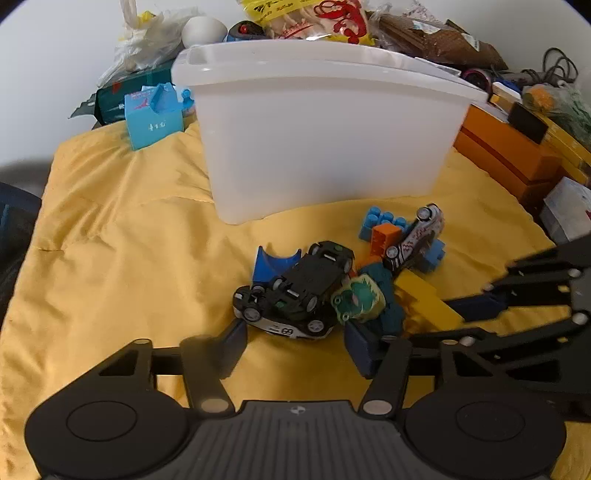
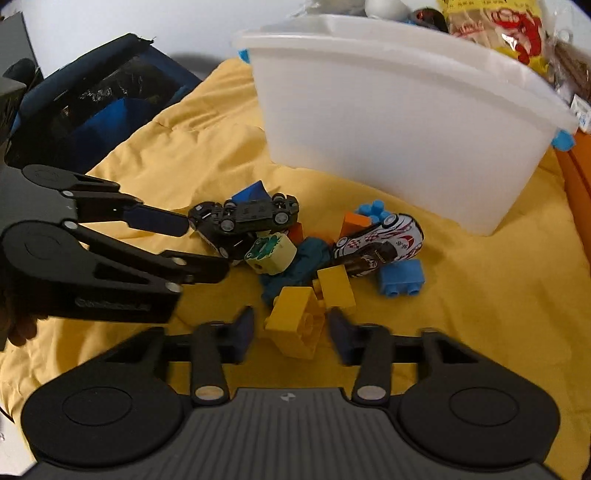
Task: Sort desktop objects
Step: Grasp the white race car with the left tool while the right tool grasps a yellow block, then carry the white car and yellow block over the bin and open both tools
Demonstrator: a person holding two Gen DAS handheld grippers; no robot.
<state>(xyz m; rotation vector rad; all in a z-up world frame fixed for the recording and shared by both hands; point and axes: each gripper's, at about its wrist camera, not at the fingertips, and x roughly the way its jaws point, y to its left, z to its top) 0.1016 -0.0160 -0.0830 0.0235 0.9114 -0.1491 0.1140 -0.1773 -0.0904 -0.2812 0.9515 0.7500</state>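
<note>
A: Where are the toys?
B: A small pile lies on a yellow cloth (image 1: 129,236), in front of a tall translucent white bin (image 1: 325,129). At its near edge, a black toy car (image 1: 295,291) lies on its side, underside showing, wheels toward the bin.
A: What is around the car?
B: A dark blue arch block (image 1: 271,262) at its 11 o'clock. At its 3 o'clock, touching it, a cream block with a green frog face (image 1: 356,299), leaning on a teal block (image 1: 388,295). Past those, a white race car (image 1: 417,236) tilted over orange and light blue bricks, and a yellow brick (image 2: 299,325).
A: And the grippers?
B: The left gripper (image 1: 295,341) is wide open, low over the cloth, its fingers either side of the black car, grasping nothing. The right gripper (image 2: 291,332) is also spread open, fingers flanking the yellow brick without touching it.
A: Beyond the bin?
B: Snack bags (image 1: 314,16), a light blue carton (image 1: 153,114) at 10 o'clock, orange boxes (image 1: 506,151) at 2 o'clock.
</note>
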